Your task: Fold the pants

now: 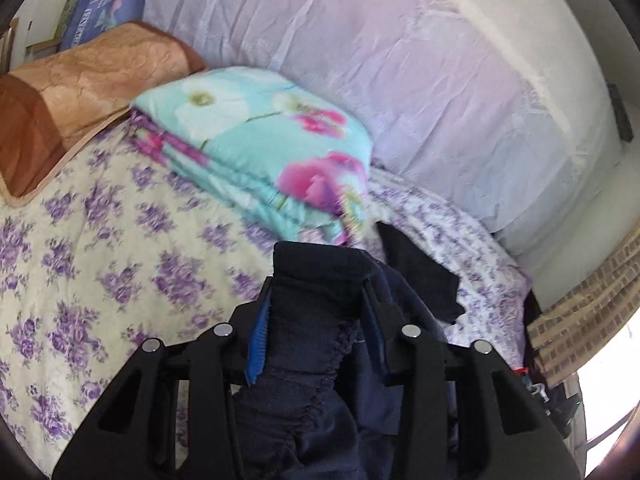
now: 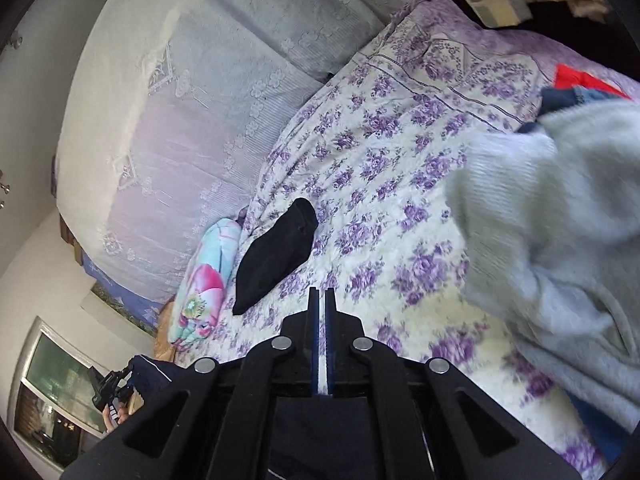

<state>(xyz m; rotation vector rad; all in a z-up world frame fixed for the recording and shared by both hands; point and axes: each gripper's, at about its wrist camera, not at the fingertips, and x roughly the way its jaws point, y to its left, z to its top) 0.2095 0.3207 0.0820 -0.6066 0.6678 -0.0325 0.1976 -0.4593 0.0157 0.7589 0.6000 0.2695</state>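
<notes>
In the left wrist view my left gripper (image 1: 318,286) is shut on the dark navy pants (image 1: 312,320). Their bunched elastic waistband sits between the two blue pads (image 1: 256,344), and the cloth hangs back over the gripper body, above the bed. In the right wrist view my right gripper (image 2: 323,294) is shut, its blue pads together, and no cloth shows between the fingertips. Dark navy cloth (image 2: 320,424) shows under its body. At the lower left of that view the left gripper (image 2: 108,390) appears with navy cloth (image 2: 154,372) beside it.
The bed has a white cover with purple flowers (image 1: 100,220). On it lie a black cloth (image 2: 276,256), a folded turquoise floral quilt (image 1: 256,148), a brown pillow (image 1: 80,88) and a grey fleece garment (image 2: 560,220) with red cloth (image 2: 576,78) behind. Pale lace fabric (image 1: 400,80) runs along the far side.
</notes>
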